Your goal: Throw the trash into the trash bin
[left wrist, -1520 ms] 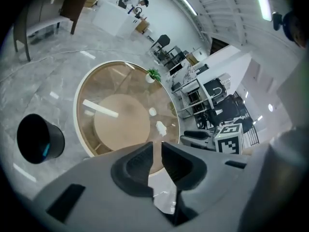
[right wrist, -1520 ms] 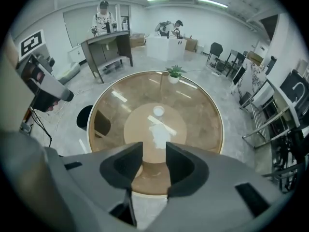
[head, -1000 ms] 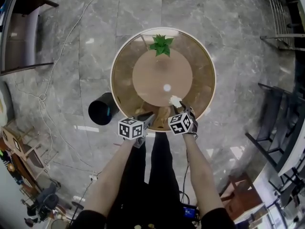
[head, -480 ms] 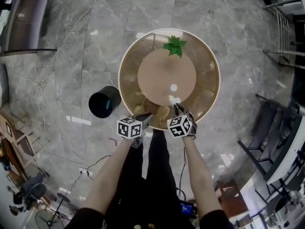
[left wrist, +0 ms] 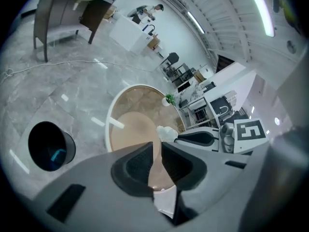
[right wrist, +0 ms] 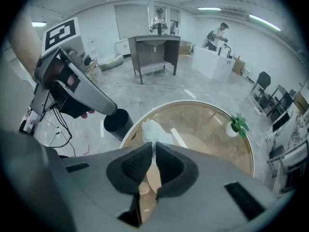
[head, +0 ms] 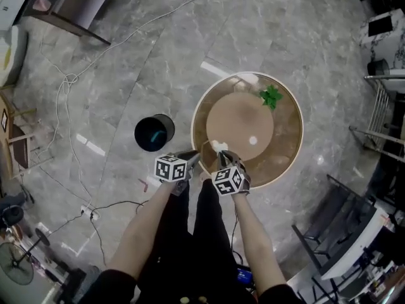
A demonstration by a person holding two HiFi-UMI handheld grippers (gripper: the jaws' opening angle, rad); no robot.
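Pinched in right gripper (right wrist: 153,146): tissue wad (right wrist: 152,131); left gripper (left wrist: 157,146) jaws slightly apart, empty.

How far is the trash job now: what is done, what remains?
Done: the right gripper is shut on the white paper wad. In hand: that wad, at the table edge. Remaining: dropping it into the black trash bin on the floor beside the table.

Trash bin (head: 154,132) left of table (head: 240,120)

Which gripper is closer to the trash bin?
Left. The left gripper is just right of the trash bin; the right gripper is farther right, over the table edge.
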